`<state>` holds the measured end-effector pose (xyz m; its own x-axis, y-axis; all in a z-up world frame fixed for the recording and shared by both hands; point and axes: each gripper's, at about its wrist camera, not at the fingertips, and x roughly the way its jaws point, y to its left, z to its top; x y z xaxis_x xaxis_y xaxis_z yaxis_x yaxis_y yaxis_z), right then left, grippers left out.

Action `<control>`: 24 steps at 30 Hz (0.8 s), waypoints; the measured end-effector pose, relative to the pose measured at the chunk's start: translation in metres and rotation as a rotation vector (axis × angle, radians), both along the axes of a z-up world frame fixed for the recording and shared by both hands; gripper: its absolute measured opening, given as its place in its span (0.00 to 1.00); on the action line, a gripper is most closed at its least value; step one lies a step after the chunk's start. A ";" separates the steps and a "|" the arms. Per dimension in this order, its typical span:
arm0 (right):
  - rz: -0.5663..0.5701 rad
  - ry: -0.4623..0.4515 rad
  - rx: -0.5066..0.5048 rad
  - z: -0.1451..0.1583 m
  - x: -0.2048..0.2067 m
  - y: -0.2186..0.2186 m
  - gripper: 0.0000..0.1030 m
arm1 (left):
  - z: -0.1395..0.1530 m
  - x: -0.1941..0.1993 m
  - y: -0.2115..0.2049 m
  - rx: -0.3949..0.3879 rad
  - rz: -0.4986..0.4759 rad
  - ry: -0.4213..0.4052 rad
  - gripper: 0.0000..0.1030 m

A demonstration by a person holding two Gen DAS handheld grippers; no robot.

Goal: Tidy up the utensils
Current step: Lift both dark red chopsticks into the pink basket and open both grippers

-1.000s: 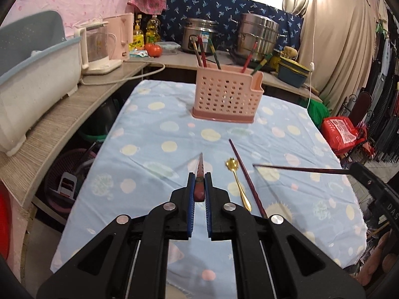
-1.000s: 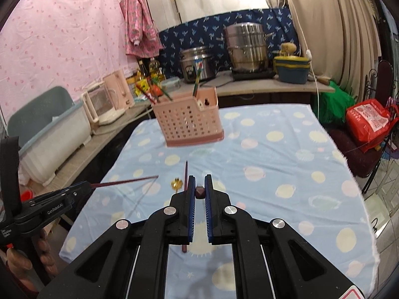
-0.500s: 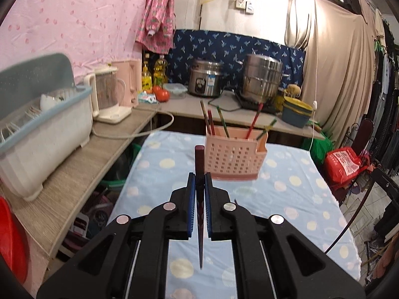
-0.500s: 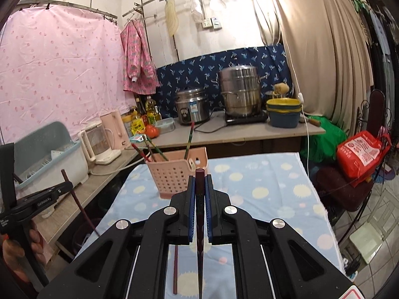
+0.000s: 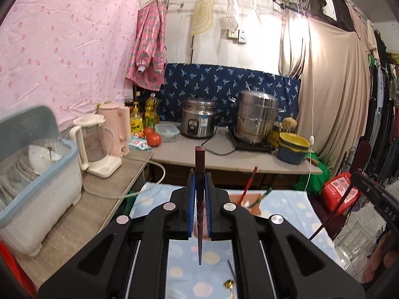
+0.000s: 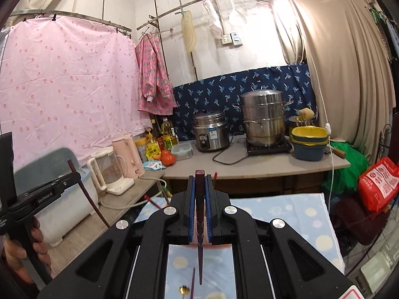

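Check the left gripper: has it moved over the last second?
Yes. The left gripper, shut on a chopstick, rose and tilted up: the counter now sits behind its tips.

Right tongs (image 6: pixel 199 189) clamping upright chopstick (image 6: pixel 200 224), spoon (image 6: pixel 184 290) below

Both grippers have risen and tilted up since a second ago. The left gripper (image 5: pixel 199 174), which then held its dark red chopstick (image 5: pixel 199 199) low over the worktop (image 5: pixel 286 204) with the tip pointing ahead, now carries it upright, blunt end above the fingers (image 5: pixel 191 199) and tip hanging below them. The right gripper (image 6: pixel 200 179) has likewise lifted its own chopstick (image 6: pixel 199 224) to vertical between its fingers (image 6: pixel 191 199). The pink utensil basket (image 5: pixel 249 199), once well ahead of the fingers, now sits just behind and below them, mostly hidden. The gold spoon (image 5: pixel 228 284) and the loose chopstick (image 5: pixel 232 270) have dropped to the bottom of the view, beneath the fingers
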<state>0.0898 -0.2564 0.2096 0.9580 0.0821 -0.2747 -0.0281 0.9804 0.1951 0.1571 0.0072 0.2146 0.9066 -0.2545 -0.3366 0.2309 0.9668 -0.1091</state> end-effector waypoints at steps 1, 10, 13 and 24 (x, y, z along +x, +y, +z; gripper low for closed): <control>0.002 -0.004 0.002 0.004 0.010 0.001 0.07 | 0.006 0.007 -0.003 -0.004 -0.002 -0.012 0.07; 0.019 -0.048 0.011 0.026 0.098 0.013 0.07 | 0.036 0.073 -0.040 -0.002 -0.021 -0.075 0.07; 0.024 -0.059 0.022 0.026 0.127 0.013 0.07 | 0.032 0.096 -0.052 0.006 -0.027 -0.078 0.07; 0.047 0.062 -0.006 -0.034 0.201 0.019 0.07 | -0.026 0.160 -0.072 0.026 -0.030 0.031 0.07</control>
